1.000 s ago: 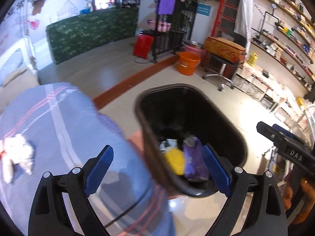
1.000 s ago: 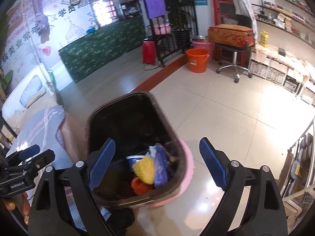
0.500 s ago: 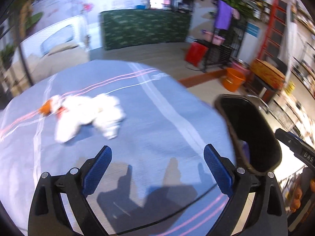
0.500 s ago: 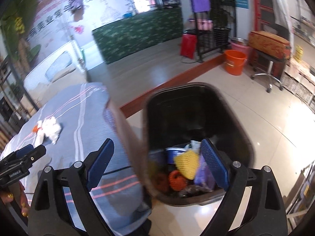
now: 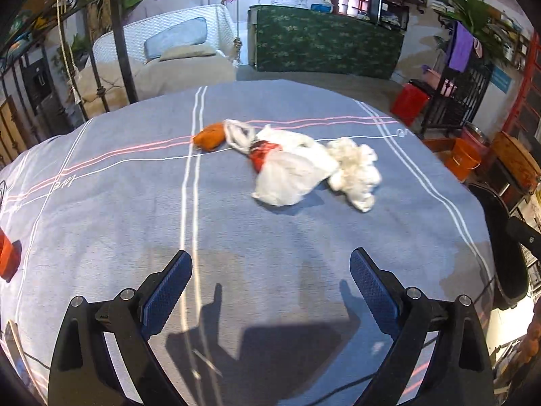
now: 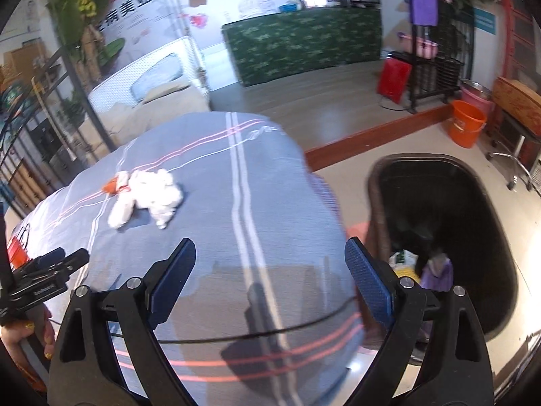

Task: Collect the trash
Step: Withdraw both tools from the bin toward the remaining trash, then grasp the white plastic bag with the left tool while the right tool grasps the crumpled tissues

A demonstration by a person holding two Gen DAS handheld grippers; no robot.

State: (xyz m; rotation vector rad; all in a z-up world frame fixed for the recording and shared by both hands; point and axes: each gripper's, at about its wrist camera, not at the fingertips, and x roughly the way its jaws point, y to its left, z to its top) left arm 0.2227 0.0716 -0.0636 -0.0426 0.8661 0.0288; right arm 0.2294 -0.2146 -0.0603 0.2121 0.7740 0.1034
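Grey-blue striped cloth [image 5: 101, 209] covers the table, and on it lies the trash you are after. At the centre of the left view sits a small cluster: a white plastic bag [image 5: 290, 172] with a red patch at its knot, a crumpled white tissue [image 5: 355, 169] touching the bag's right side, and an orange scrap [image 5: 209, 137] just beyond the bag's handle loops. All three lie loose on the cloth, well ahead of your left gripper [image 5: 270, 291], whose blue pads stand wide apart and hold nothing. Your right gripper [image 6: 268, 277] is likewise spread and empty; it hangs over the table's near corner, between the cluster and the black bin [image 6: 375, 203]. The bin stands on the floor just beside the table edge, presumably so that each piece needs only a short carry; it already holds some items, among them a purple one. Beyond the table you can see a white wicker seat [image 5: 189, 34], a green-patterned counter [image 5: 321, 44] and an orange bucket [image 6: 466, 127] on the tiled floor.
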